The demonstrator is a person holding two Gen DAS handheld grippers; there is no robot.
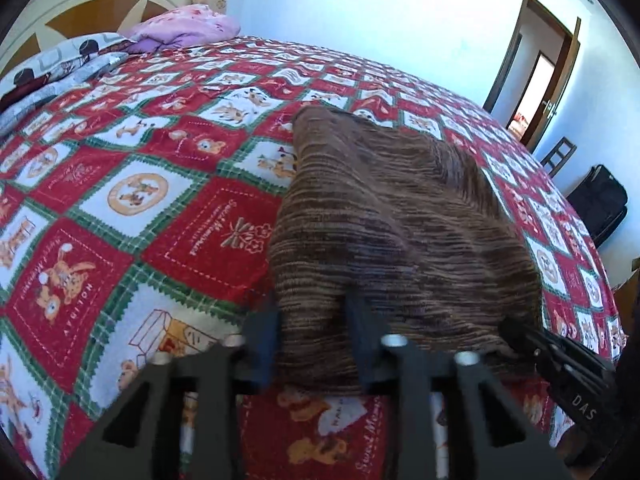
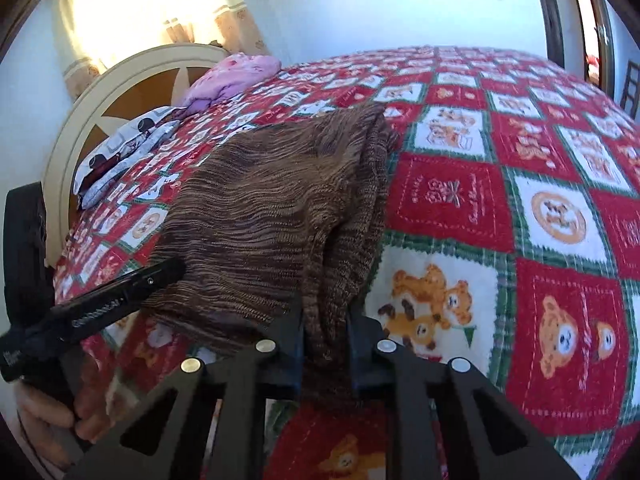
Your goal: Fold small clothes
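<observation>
Both claws clamped on brown knit garment (image 1: 400,220): left gripper (image 1: 316,336), right gripper (image 2: 325,332), near bed (image 1: 120,200) edge. Keep corners level, carry hem evenly.

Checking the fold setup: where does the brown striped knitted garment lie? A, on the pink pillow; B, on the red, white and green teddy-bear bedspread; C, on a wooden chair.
B: the brown striped knitted garment is spread on the red, white and green teddy-bear bedspread, far from the pink pillow.
</observation>
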